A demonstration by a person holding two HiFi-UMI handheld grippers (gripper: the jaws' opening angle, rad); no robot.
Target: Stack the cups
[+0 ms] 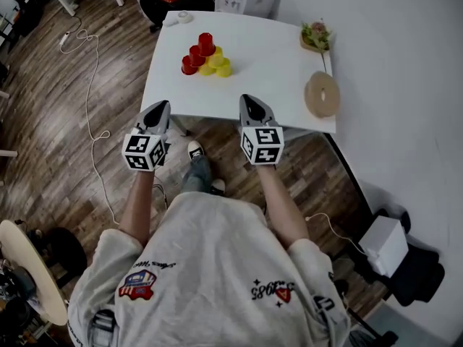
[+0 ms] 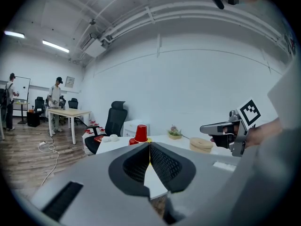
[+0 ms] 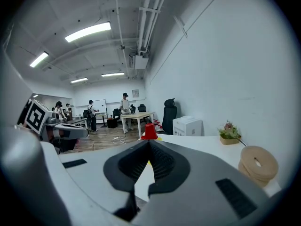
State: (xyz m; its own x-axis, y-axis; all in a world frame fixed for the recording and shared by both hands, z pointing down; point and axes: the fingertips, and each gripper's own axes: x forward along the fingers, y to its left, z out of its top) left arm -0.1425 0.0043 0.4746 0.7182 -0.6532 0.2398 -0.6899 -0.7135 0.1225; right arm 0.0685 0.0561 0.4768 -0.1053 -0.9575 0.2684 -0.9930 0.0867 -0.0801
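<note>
Both grippers hang side by side over the floor, just short of the near edge of the white table (image 1: 268, 63). The left gripper (image 1: 162, 109) has its fingers (image 2: 165, 166) pressed tip to tip with nothing between them. The right gripper (image 1: 249, 101) is closed the same way, its fingers (image 3: 162, 164) meeting at the tips and holding nothing.

The cups (image 1: 205, 56) stand well ahead of the fingertips, far across the table, about in line with the gap between the two grippers. They are packed in one tight cluster: red cups (image 1: 192, 58) toward the left gripper's side and yellow cups (image 1: 217, 65) toward the right gripper's side. One red cup (image 2: 141, 133) sits mouth-down above the others, crowning the group.

As I judge it, the cups form a low pyramid, not a single nested column. If a pyramid is what is wanted, it appears to stand complete. If one nested tower is meant, the whole gathering is left to do. The pictures do not settle which.
</note>
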